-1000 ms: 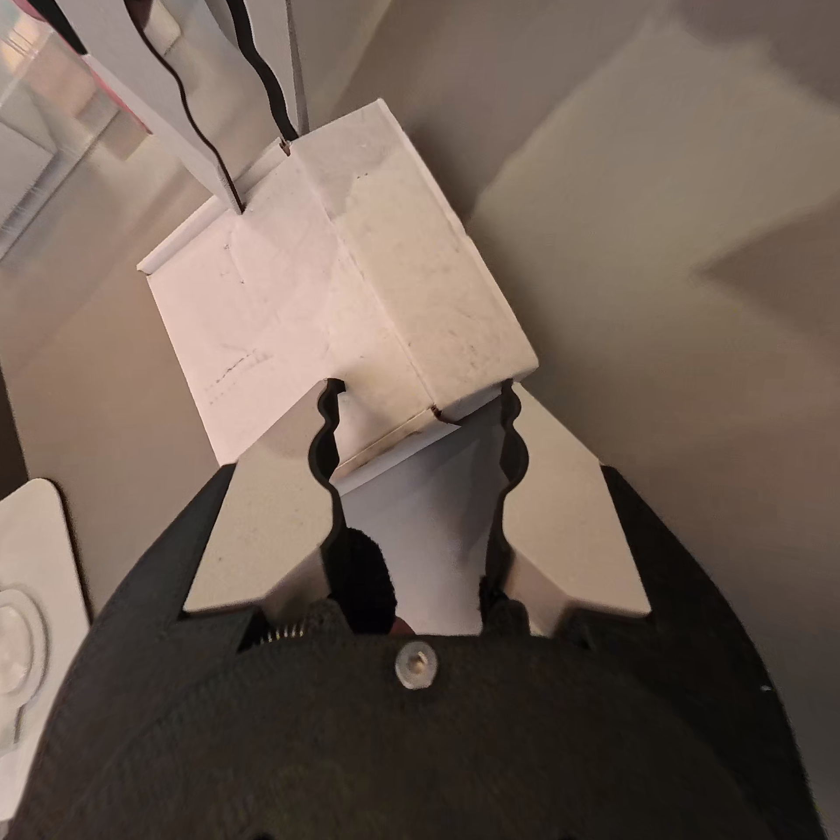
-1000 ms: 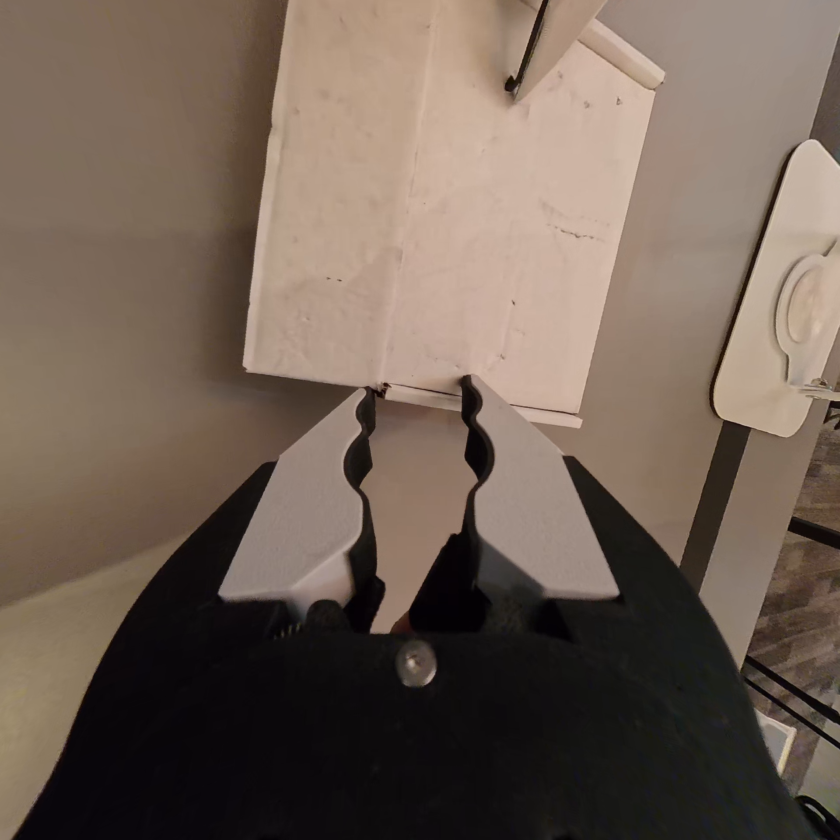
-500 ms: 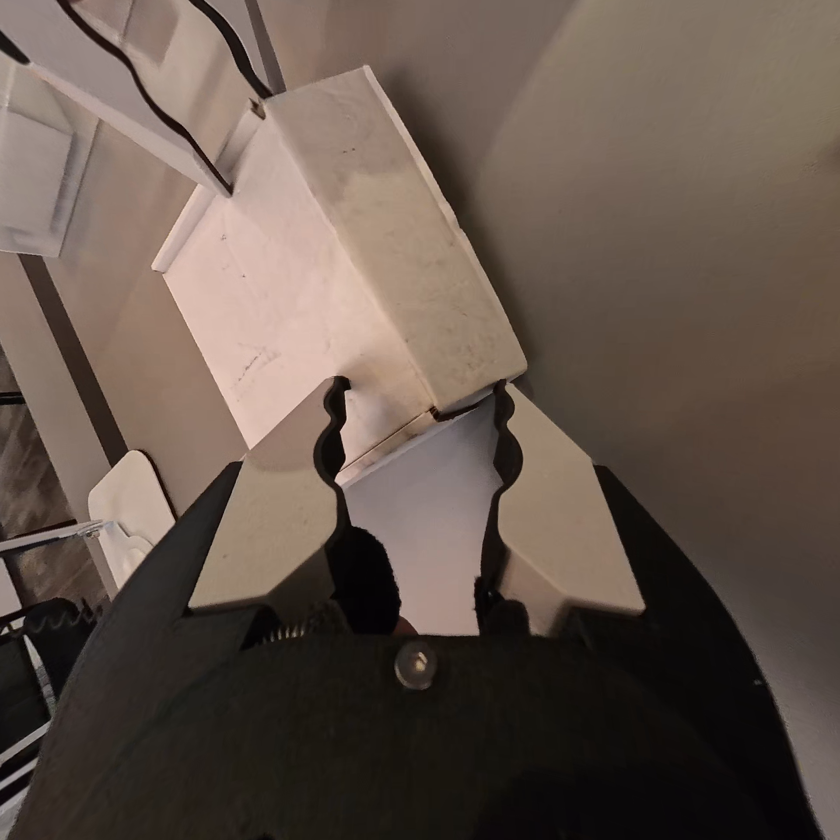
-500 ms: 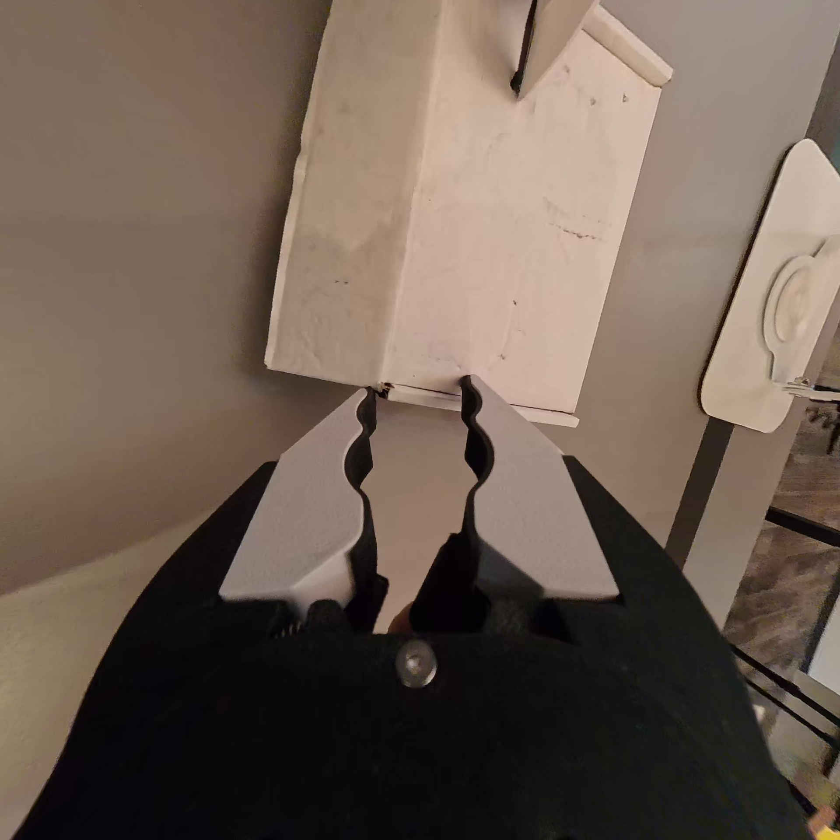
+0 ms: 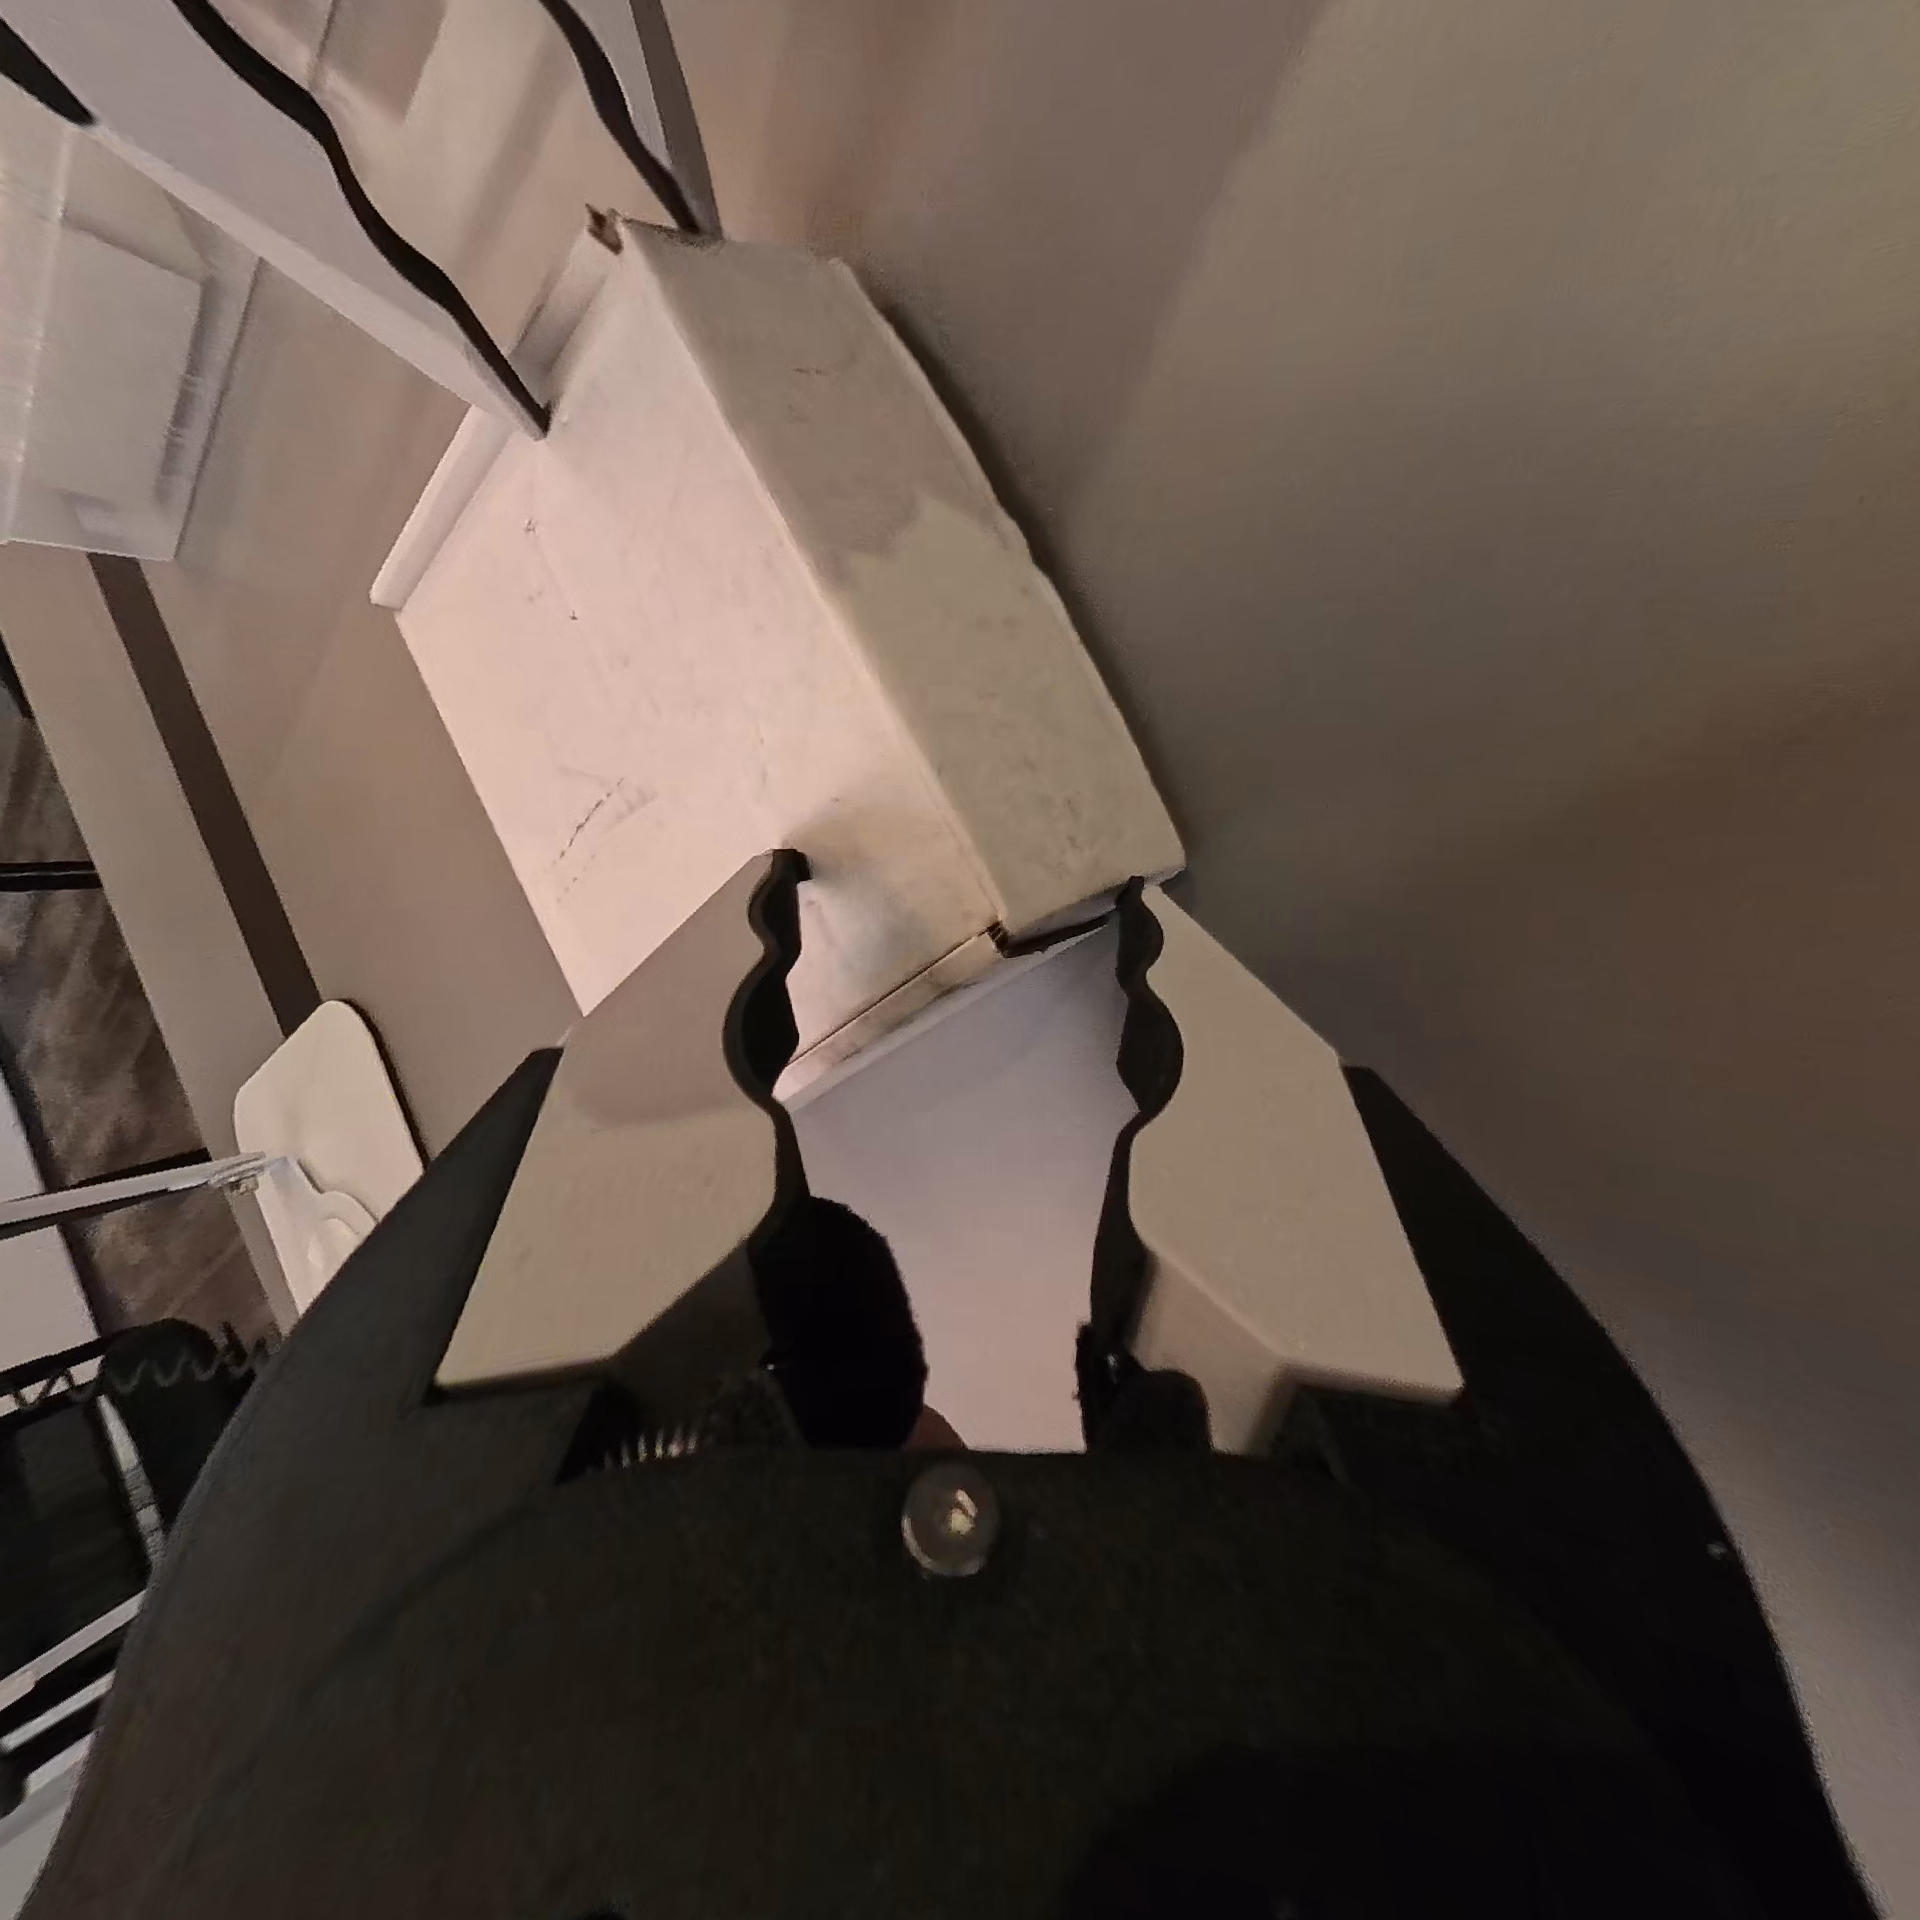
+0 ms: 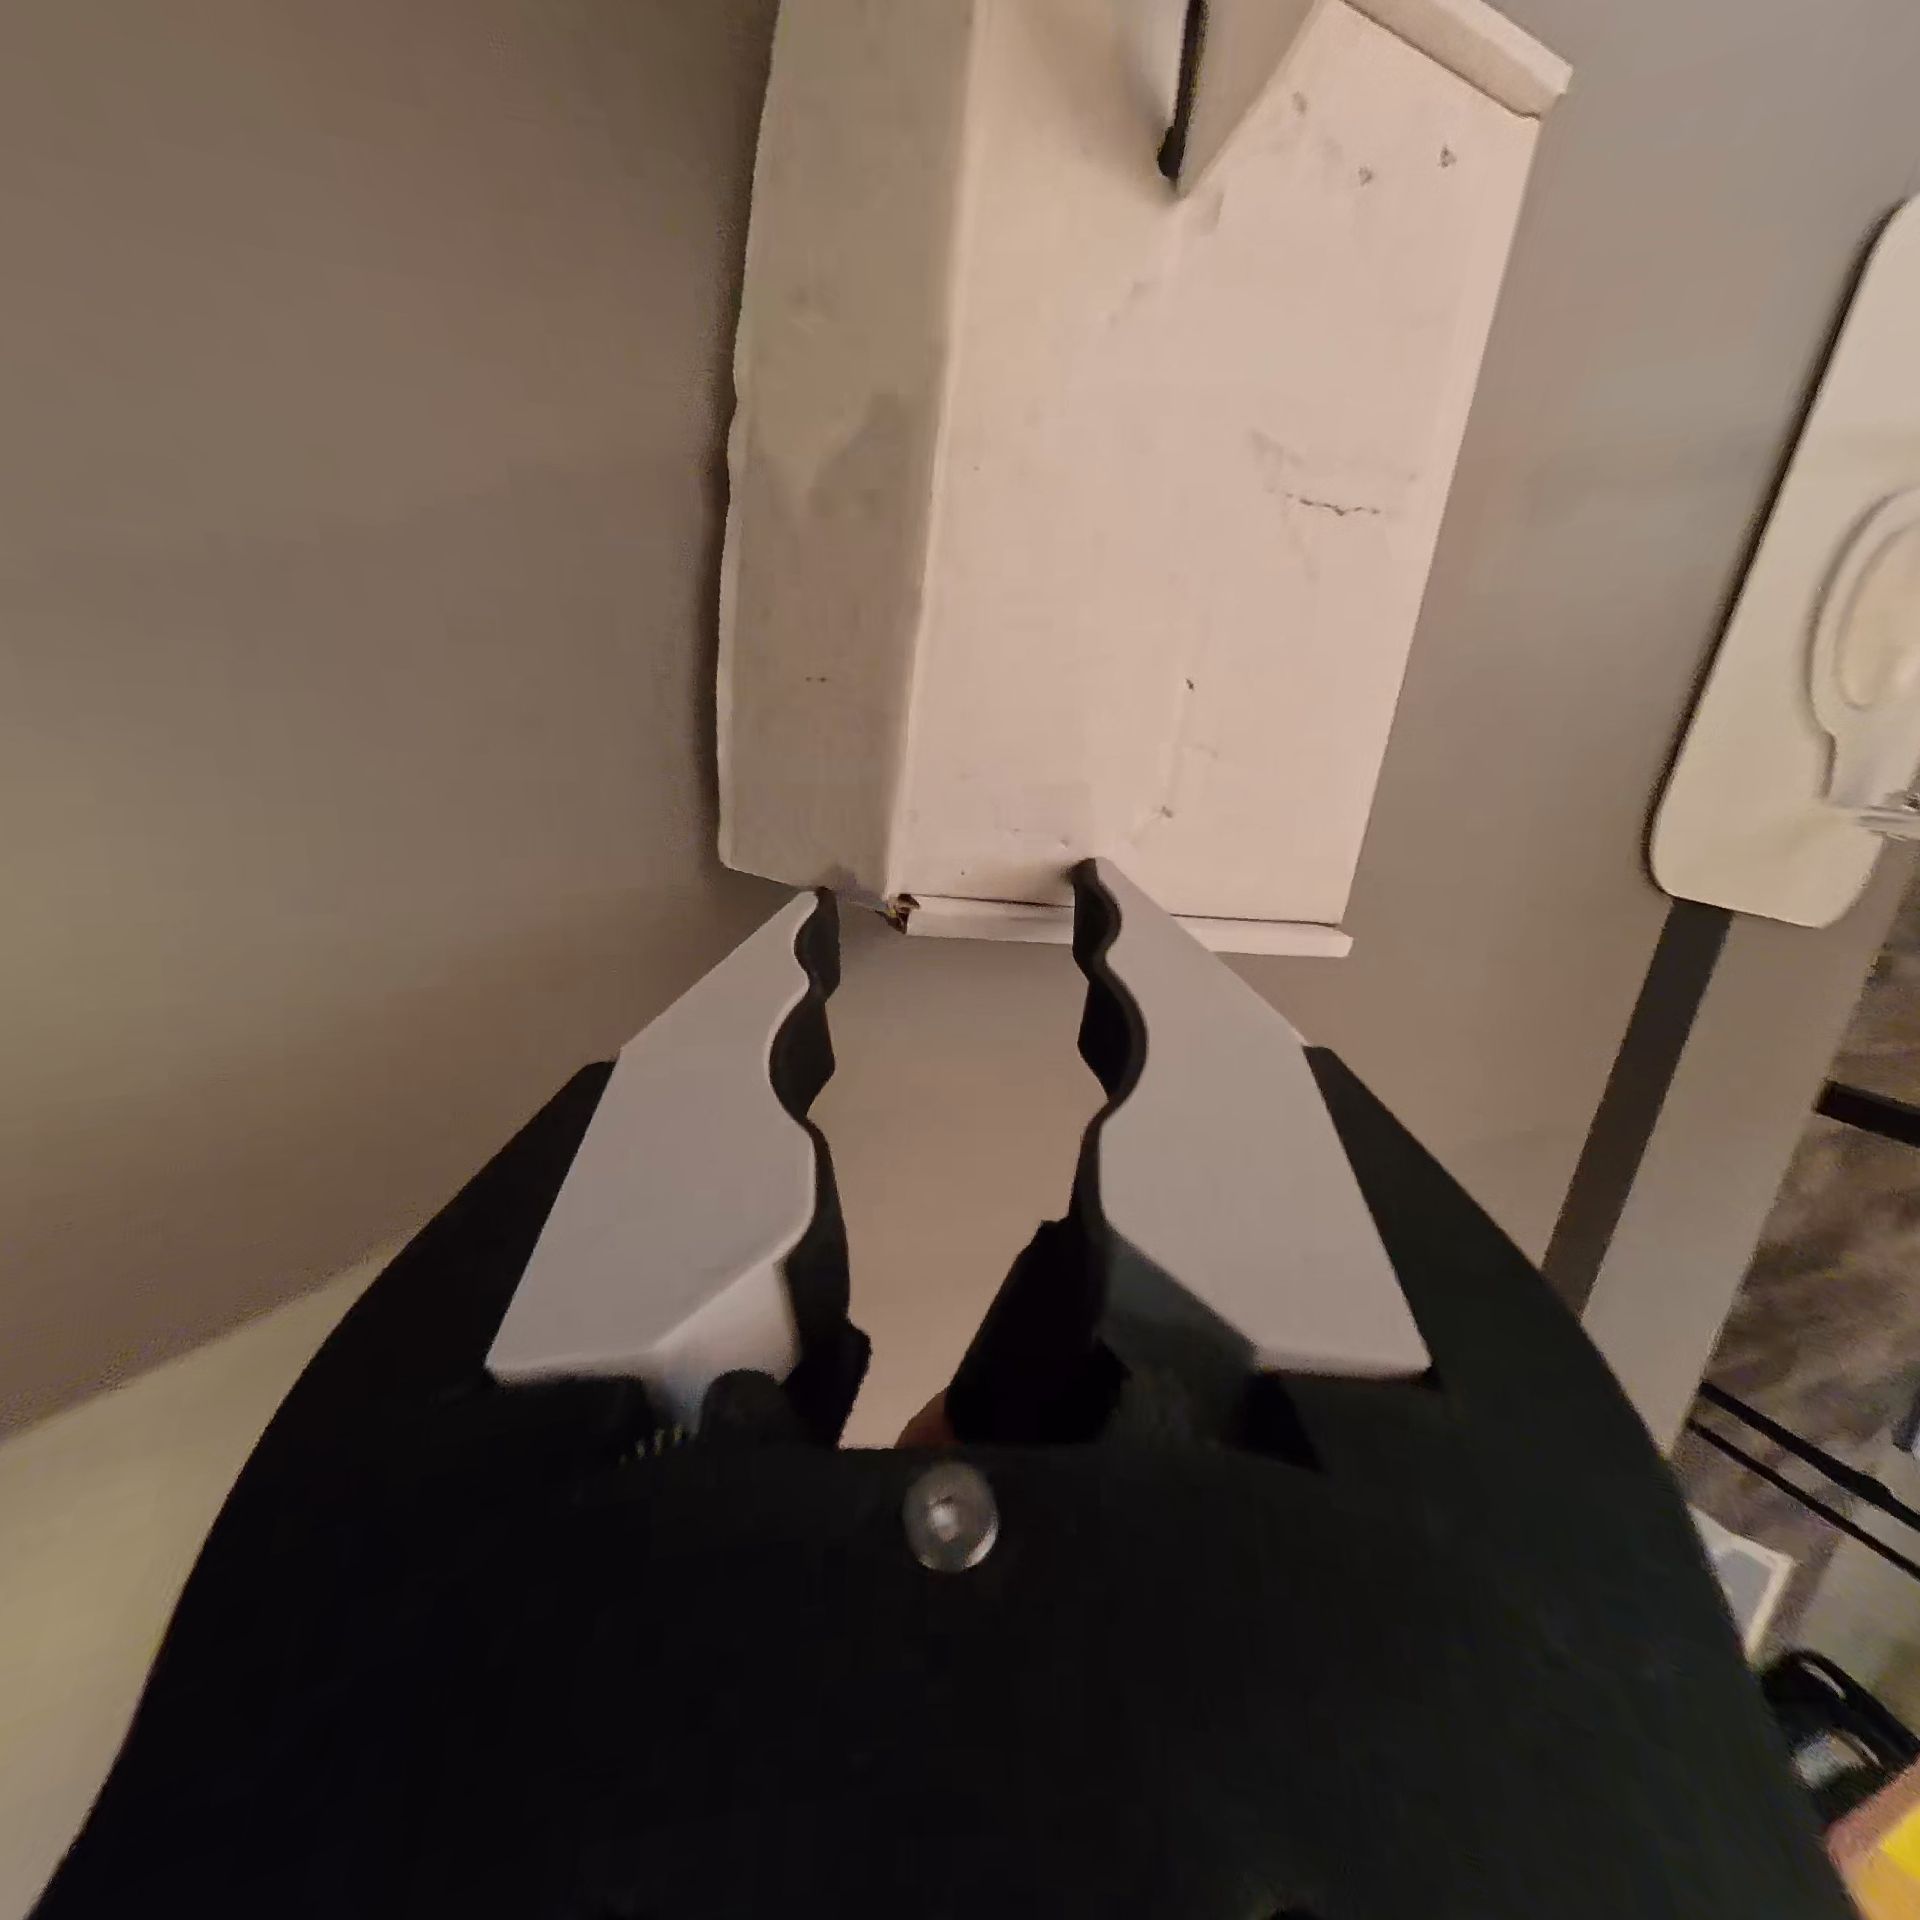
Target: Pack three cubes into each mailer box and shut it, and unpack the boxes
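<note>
Now left gripper [image 5: 961,894] clamps one end of white mailer box [image 5: 727,665], right gripper [image 6: 956,899] clamps opposite end, box closed, lifted off grey desk [image 6: 364,520].

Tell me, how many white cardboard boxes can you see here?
1. A single closed mailer box, held up between the left claw and the right claw, one at each end. Others may lie out of view.

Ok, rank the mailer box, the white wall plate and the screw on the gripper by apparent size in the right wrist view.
1. Mailer box, clearly largest.
2. White wall plate, partly cut off by the frame edge, so its full size is unsure.
3. Screw, smallest, even though it sits nearest the camera.
</note>
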A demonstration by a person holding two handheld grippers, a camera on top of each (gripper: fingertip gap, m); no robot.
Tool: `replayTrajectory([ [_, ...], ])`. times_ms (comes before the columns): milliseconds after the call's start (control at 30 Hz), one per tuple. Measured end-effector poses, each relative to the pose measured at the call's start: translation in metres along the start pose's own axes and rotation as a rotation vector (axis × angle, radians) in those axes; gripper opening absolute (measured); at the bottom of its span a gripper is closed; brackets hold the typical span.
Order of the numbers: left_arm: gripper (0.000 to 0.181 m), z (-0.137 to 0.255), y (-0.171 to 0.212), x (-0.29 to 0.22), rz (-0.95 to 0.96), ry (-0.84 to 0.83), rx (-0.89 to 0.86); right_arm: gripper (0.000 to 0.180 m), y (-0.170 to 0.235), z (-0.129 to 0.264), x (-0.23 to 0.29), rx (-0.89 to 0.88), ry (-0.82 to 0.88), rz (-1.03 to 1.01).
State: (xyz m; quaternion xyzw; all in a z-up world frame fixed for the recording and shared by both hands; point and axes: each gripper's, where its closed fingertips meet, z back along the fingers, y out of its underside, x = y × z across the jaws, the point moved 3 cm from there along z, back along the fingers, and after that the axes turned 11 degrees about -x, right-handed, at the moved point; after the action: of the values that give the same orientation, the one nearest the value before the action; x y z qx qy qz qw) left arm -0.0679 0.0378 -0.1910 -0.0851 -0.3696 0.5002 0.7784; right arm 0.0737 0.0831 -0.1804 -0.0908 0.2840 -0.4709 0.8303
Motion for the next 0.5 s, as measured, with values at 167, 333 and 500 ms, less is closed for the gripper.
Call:
replayTrajectory([
  [167,0.058,0.000,0.001,0.001,-0.009,-0.025,0.010,0.039,0.001,-0.001,-0.001,0.061,0.065,0.064],
  [333,0.074,0.001,-0.009,-0.003,0.173,0.046,-0.058,0.043,0.000,-0.001,0.001,0.022,0.001,0.001],
  [500,0.053,-0.001,-0.009,0.006,0.251,-0.065,-0.117,0.054,-0.002,-0.001,0.002,-0.004,0.016,-0.043],
])
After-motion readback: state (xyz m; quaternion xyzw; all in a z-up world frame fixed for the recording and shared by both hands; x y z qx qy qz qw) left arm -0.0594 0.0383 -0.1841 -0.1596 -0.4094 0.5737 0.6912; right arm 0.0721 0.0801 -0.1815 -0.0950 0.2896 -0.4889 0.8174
